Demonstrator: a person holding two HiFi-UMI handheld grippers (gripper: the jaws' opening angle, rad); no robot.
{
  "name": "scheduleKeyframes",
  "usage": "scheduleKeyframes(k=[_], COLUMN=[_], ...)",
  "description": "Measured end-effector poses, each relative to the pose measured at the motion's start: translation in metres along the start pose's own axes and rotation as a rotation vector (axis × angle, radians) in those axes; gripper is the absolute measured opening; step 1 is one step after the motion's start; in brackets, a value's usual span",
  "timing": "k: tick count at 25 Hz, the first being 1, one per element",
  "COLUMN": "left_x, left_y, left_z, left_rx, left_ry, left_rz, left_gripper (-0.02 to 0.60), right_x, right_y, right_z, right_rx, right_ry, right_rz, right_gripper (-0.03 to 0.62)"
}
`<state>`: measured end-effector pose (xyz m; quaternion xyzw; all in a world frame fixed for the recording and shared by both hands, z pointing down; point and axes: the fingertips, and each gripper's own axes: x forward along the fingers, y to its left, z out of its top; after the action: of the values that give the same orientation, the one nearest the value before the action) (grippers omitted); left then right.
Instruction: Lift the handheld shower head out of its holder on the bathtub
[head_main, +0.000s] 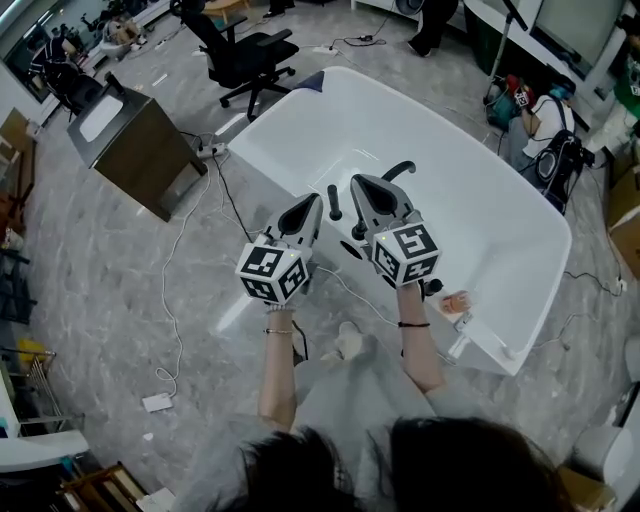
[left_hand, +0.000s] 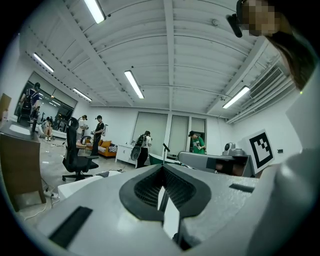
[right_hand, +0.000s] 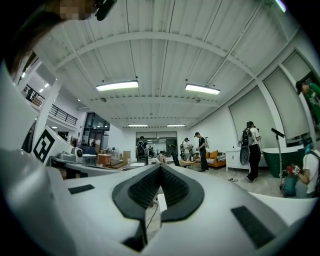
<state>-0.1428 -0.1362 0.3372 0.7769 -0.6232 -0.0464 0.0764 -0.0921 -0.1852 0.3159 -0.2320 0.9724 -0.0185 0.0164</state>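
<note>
Left gripper (head_main: 312, 200) and right gripper (head_main: 358, 183) side by side over white bathtub (head_main: 490, 210); both sets of jaws closed, nothing gripped.

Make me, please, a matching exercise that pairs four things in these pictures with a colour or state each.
Things:
1. bathtub
2. office chair
3. cabinet
4. right claw

Colour or state:
A. black
B. jaws together
C. white
D. brown sides

Pairs: 1-C, 2-A, 3-D, 4-B
</note>
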Motion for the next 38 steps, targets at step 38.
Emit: scheduleKeyframes(k=[38], left_x=[0.068], left_y=[0.109], left_z=[-0.074], left_rx=[-0.049], left_ry=[0.195], left_rz=[-0.262], left_gripper=[0.005], right_x=[0.092], right_y=[-0.043], right_z=[-0.081], right_rx=[0.037], right_ry=[0.048], right_rz=[-0.403], right_gripper=[0.0])
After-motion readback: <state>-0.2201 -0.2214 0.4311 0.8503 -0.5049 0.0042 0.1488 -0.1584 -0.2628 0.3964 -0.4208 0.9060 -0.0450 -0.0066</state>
